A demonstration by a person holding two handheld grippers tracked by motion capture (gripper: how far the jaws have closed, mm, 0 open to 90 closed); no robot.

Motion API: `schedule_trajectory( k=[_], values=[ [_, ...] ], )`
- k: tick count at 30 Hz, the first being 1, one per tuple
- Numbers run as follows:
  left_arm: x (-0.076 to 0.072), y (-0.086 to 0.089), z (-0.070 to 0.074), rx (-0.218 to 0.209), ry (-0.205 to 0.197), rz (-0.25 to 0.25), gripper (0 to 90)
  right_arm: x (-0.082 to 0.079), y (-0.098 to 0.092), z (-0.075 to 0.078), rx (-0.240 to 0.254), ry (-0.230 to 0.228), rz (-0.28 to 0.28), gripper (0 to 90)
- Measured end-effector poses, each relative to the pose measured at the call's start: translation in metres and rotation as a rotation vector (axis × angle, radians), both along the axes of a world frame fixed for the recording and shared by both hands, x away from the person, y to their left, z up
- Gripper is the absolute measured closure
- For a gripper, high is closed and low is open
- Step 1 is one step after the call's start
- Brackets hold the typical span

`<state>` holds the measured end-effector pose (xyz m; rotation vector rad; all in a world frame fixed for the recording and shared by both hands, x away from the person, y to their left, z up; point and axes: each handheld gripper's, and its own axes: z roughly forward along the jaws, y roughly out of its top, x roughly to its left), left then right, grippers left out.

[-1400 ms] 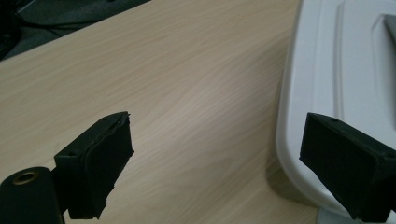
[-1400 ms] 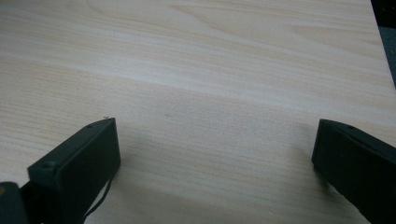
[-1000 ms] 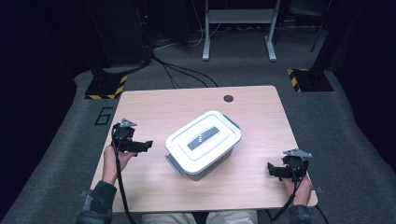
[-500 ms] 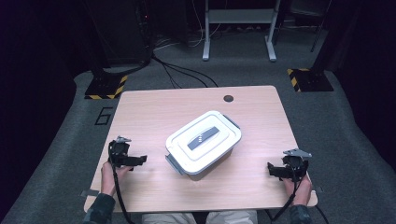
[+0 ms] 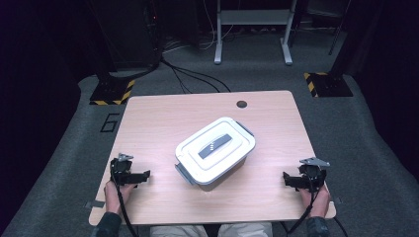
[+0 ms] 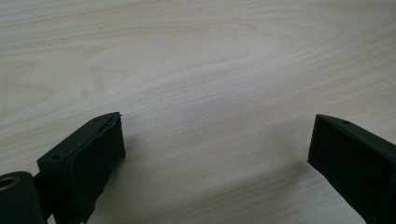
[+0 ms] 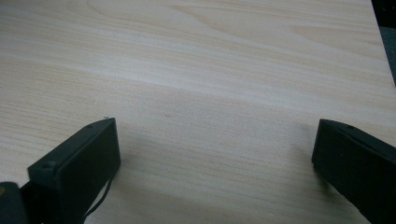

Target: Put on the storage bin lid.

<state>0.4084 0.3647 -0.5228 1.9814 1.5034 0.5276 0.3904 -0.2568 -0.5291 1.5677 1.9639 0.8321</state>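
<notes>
Since a second ago the left gripper (image 5: 143,176) has drawn back toward the person and come down: it then stood higher up the table's left side, level with the box, and it now sits near the front left corner, close to the table (image 5: 163,118) top. Half a second ago it was already most of the way there. The right gripper (image 5: 287,179) has kept its place near the front right edge, and the box has not shifted.

That white lidded box (image 5: 215,155) lies in the middle of the table, turned at an angle to the table's edges, with a grey handle (image 5: 214,147) flat along its lid and grey clasps at its two short ends. Both grippers are well apart from it, one on either side, and both point inward toward it in the high view.

Seen in the left gripper view, the left gripper's (image 6: 215,154) jaws stand wide apart with nothing between them but bare pale wood, just above the surface. The right gripper's (image 7: 215,154) jaws are equally wide in the right gripper view, again over bare wood grain, with the table's edge showing at the upper right corner.

A round dark hole (image 5: 241,104) sits near the table's far edge. A hand (image 5: 114,191) holds the left gripper from behind, and a cable trails from each gripper toward the person.
</notes>
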Motion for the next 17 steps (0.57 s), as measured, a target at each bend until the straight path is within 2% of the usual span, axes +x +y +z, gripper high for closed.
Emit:
schedule_trajectory(
  k=[1, 2, 4, 5, 17],
  values=[
    [-0.0012, -0.0001, -0.0018, 0.021, -0.015, 0.001, 3.0, 0.0000, 0.0000, 0.0000, 0.000, 0.000, 0.000, 0.2],
    [-0.0021, -0.0005, -0.0034, 0.025, -0.029, 0.001, 2.6, 0.0000, 0.0001, 0.0000, 0.000, 0.000, 0.000, 0.2],
    [-0.0050, 0.0009, -0.0078, 0.010, -0.075, 0.002, 0.8, 0.0000, 0.0001, 0.0000, 0.000, -0.001, 0.000, 0.2],
    [-0.0063, 0.0017, -0.0085, 0.008, -0.082, 0.001, 0.2, 0.0000, 0.0000, 0.0000, 0.000, -0.001, 0.000, 0.2],
    [-0.0057, 0.0006, -0.0087, 0.009, -0.083, 0.013, 0.2, 0.0004, 0.0004, 0.0000, 0.000, 0.004, 0.001, 0.0]
  ],
)
